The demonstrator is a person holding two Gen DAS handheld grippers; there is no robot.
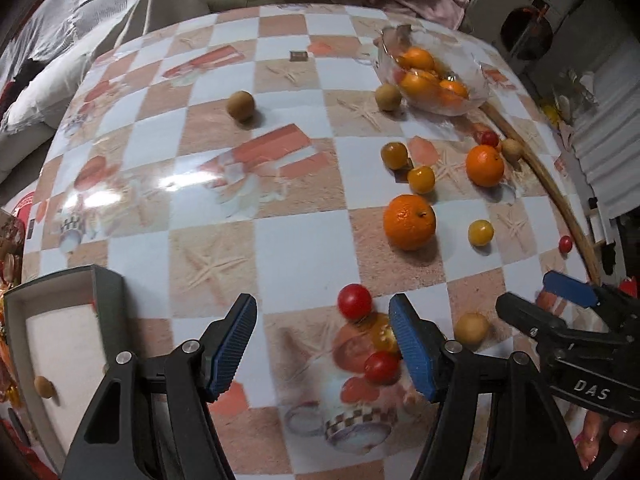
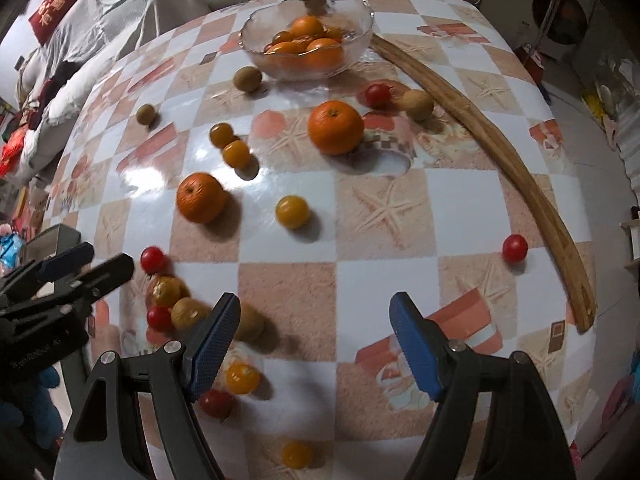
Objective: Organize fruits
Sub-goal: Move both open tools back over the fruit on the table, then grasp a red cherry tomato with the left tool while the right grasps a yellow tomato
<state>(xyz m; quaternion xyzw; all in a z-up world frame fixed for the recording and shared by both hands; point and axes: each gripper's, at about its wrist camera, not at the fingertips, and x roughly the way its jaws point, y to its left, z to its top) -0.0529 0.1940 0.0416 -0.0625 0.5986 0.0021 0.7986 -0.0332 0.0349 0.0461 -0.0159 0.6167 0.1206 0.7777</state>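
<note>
Fruits lie scattered on a checkered table point(image 1: 304, 256). A glass bowl point(image 1: 476, 80) holds several oranges; it also shows in the right wrist view point(image 2: 248, 36). Two loose oranges point(image 1: 409, 222) point(image 1: 484, 165) lie in front of it. My left gripper point(image 1: 324, 344) is open and empty, with a red tomato point(image 1: 354, 301) just ahead and another red tomato point(image 1: 382, 367) and a yellow one point(image 1: 385, 334) by its right finger. My right gripper point(image 2: 316, 340) is open and empty over bare table; a brown longan point(image 2: 250, 322) sits behind its left finger.
A grey box point(image 1: 60, 332) at the left front holds one longan point(image 1: 44, 386). A long wooden stick point(image 2: 500, 152) lies along the table's right edge. Small yellow and red tomatoes point(image 2: 292, 211) point(image 2: 514, 248) and longans point(image 1: 241, 105) dot the table. A sofa with bedding lies beyond.
</note>
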